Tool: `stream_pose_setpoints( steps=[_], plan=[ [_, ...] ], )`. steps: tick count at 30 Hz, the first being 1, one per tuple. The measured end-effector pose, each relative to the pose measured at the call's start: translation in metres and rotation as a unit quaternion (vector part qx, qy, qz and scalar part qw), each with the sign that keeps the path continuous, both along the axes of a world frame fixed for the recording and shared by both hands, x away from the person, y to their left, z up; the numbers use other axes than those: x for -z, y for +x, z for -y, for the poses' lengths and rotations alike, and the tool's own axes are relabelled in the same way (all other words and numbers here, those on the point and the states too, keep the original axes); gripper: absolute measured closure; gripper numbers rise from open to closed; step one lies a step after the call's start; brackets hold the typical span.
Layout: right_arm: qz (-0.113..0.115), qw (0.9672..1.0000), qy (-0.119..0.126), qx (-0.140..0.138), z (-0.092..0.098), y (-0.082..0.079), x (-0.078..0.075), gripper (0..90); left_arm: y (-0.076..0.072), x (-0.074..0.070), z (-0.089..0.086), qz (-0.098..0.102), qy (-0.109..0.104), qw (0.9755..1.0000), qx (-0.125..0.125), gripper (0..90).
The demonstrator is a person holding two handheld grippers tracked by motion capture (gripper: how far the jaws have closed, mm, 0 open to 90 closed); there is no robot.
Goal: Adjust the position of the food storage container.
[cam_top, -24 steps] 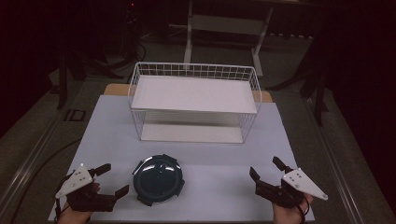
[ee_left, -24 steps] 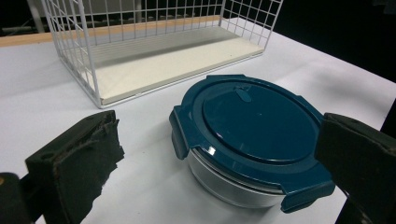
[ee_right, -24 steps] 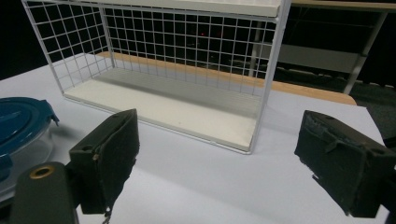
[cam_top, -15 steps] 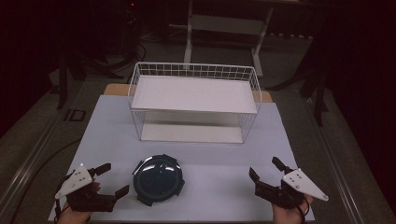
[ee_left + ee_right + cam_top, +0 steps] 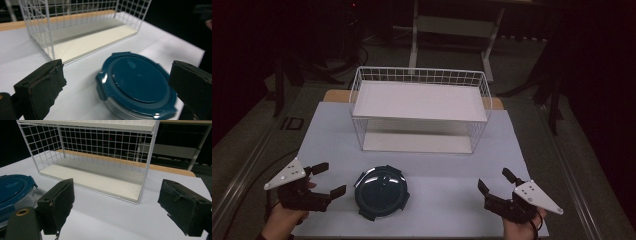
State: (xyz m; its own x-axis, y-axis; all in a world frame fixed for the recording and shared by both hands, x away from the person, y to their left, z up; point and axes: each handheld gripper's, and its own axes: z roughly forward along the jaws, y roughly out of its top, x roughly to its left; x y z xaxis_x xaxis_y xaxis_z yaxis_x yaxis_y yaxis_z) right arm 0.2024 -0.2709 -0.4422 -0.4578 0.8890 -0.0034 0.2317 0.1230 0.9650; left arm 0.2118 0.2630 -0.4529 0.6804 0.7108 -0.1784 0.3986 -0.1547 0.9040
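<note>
**Grippers spread wide, blue-lidded container sitting between them**

Hands rest at the near edge of the white table (image 5: 422,150), one at each corner, each gripping a black two-jaw tool. The left gripper (image 5: 328,179) has its jaws set well apart with nothing between them, and its grey three-cornered plate tilts up toward the outer side. From the left gripper view, the two padded jaws frame the round container (image 5: 136,83) lying close ahead: a dark teal lid with clip tabs around its rim, snapped over a clear base. The lid (image 5: 380,192) is shiny and catches the light.

The right gripper (image 5: 495,181) is likewise open and holds nothing, sitting well apart from the container on the other side of the table. Along its jaws, the right gripper view looks at the wire rack (image 5: 100,157), with the container's edge (image 5: 12,192) showing at the far left.

The rack (image 5: 421,110) stands toward the back of the table, a white wire-grid frame with a flat white shelf on top and a white board at the bottom. Nothing rests on either level. The container lies in front of the rack's left half, near the front edge, closer to the left gripper than to the right one. A wooden strip (image 5: 337,96) shows beyond the white surface, and the room behind is dark.
</note>
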Motion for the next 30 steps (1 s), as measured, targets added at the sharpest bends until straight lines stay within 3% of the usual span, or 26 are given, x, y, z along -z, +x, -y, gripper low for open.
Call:
stream_pose_setpoints(
  steps=[2, 3, 4, 5, 11, 18, 19, 20, 22, 24, 30],
  plan=[
    [-0.002, 1.0, 0.001, -0.001, 0.0, 0.0, 0.0, 13.4, 0.006, 0.001, 0.002, -0.004, 0.016, 0.9999, -0.001, 1.0],
    [-0.002, 1.0, 0.001, -0.001, 0.0, 0.0, 0.0, 13.4, 0.006, 0.001, 0.002, -0.004, 0.016, 0.9999, -0.001, 5.5],
    [-0.002, 1.0, 0.001, -0.001, 0.0, 0.0, 0.0, 13.4, 0.01, 0.003, 0.003, 0.003, 0.034, 0.9994, -0.001, 5.5],
    [-0.002, 1.0, 0.001, -0.001, 0.0, 0.0, 0.0, 13.4, 0.013, 0.005, 0.003, 0.001, 0.037, 0.9993, 0.001, 16.6],
    [-0.003, 1.0, 0.003, -0.005, 0.0, 0.0, 0.0, 13.4, 0.028, 0.02, 0.001, -0.024, 0.065, 0.9976, -0.003, 54.6],
    [-0.005, 1.0, 0.003, -0.007, 0.0, 0.0, 0.0, 13.4, 0.033, 0.036, 0.004, -0.051, 0.095, 0.9941, 0.011, 83.0],
    [-0.006, 0.9999, 0.003, -0.009, 0.0, 0.0, 0.0, 13.4, 0.034, 0.041, 0.006, -0.059, 0.108, 0.9923, 0.018, 85.9],
    [-0.006, 0.9999, 0.003, -0.009, 0.0, 0.0, 0.0, 13.4, 0.034, 0.041, 0.006, -0.059, 0.108, 0.9923, 0.018, 88.7],
    [-0.006, 0.9999, 0.003, -0.01, -0.001, 0.0, 0.0, 13.4, 0.033, 0.044, 0.008, -0.065, 0.111, 0.9915, 0.023, 89.4],
    [-0.005, 0.9999, 0.003, -0.011, -0.001, 0.0, 0.0, 13.4, 0.032, 0.048, 0.011, -0.071, 0.124, 0.9891, 0.035, 89.7],
    [-0.009, 0.9999, 0.005, -0.013, -0.001, 0.001, 0.001, 13.4, 0.031, 0.053, 0.015, -0.081, 0.121, 0.9881, 0.049, 89.7]
  ],
)
